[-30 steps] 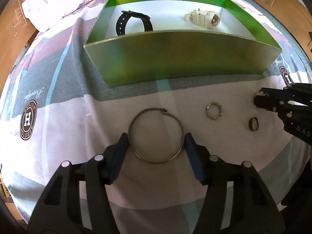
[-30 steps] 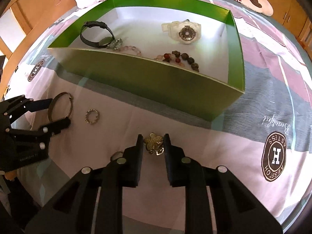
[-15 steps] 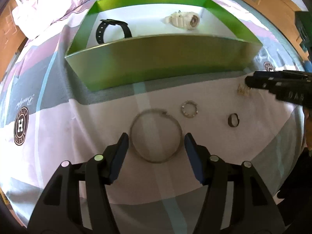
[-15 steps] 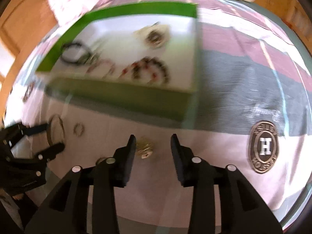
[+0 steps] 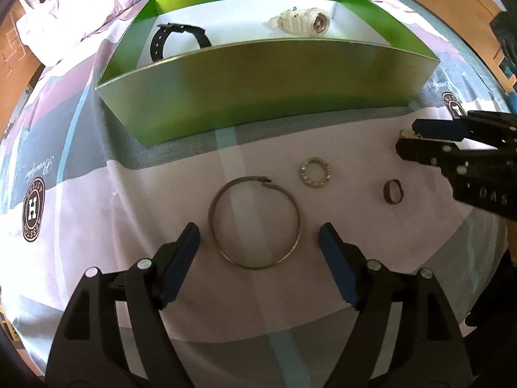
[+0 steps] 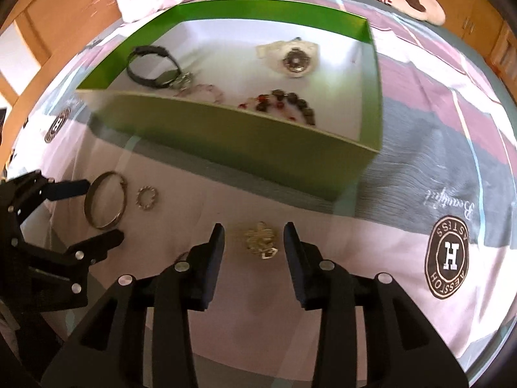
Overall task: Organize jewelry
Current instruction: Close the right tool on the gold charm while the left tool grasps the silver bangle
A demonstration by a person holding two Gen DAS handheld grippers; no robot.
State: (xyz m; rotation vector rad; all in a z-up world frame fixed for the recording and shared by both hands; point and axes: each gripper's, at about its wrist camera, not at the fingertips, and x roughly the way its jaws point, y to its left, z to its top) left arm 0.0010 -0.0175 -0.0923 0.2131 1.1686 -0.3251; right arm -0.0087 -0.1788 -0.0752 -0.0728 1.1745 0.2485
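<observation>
A thin metal bangle (image 5: 255, 223) lies on the bedspread between the fingers of my open left gripper (image 5: 258, 237), untouched. A small beaded ring (image 5: 316, 172) and a dark ring (image 5: 393, 191) lie to its right. A gold flower brooch (image 6: 260, 241) lies on the cloth between the fingers of my open right gripper (image 6: 253, 237). The green box (image 5: 258, 97) behind holds a black watch (image 5: 176, 40), a white watch (image 5: 300, 22) and bead bracelets (image 6: 284, 103). The bangle (image 6: 105, 200) and beaded ring (image 6: 147, 197) also show in the right wrist view.
The patterned bedspread (image 6: 420, 194) covers the whole work surface. A rumpled pink quilt (image 5: 87, 6) lies behind the box at the left. Wooden furniture (image 6: 32, 32) borders the bed. The left gripper's body (image 6: 38, 242) stands at the left of the right wrist view.
My right gripper opened from nearly shut around the brooch, which lies on the cloth. My left gripper pulled back slightly from the bangle and stayed open.
</observation>
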